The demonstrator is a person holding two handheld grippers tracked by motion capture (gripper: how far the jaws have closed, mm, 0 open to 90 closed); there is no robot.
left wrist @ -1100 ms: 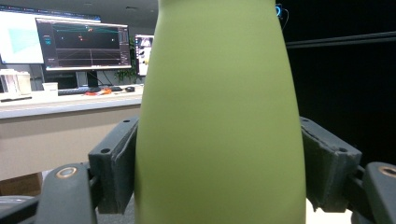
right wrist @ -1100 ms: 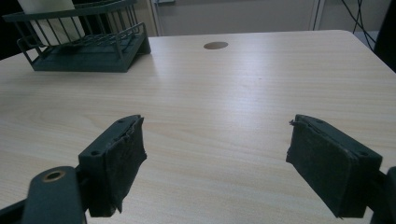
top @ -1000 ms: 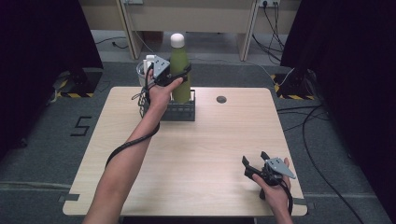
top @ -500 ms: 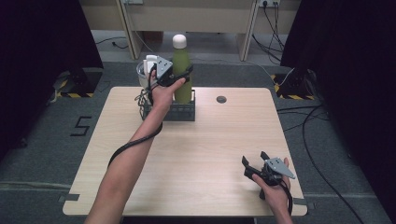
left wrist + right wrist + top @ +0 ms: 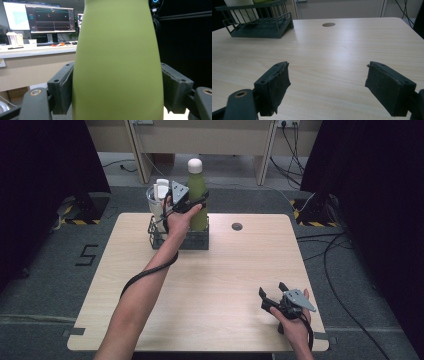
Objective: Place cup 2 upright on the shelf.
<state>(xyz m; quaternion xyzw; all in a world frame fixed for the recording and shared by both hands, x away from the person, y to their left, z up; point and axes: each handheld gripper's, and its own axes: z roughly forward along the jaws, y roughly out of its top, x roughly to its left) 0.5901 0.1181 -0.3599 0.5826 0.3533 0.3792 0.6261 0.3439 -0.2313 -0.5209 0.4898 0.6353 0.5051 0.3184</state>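
- light wood surface on grey floor, dark curtains left + right, pale bench legs at the far side; small round dark disc set in the surface near the far edge, right of centre.
- dark wire rack sits at the far edge, left of centre; in the right gripper view it shows far left.
- green bottle w/ white cap stands upright at the rack's right end; can't tell if its base rests on the rack or is lifted just off it.
- white cup-like container stands at the rack's left end, just beside the left hand; exact shape hard to tell.
- left tongs clenched on the green bottle's body, reaching in from its left-near side; in the left gripper view both pads press the bottle's sides, one on each side.
- behind the bottle in that view: a desk w/ lit monitors, far off.
- right tongs near the near-right corner of the surface, well apart from rack + bottle, pointing left-ish; jaws released, standing wide w/ nothing between, bare wood under them.
- cable trails from left tongs along the forearm.
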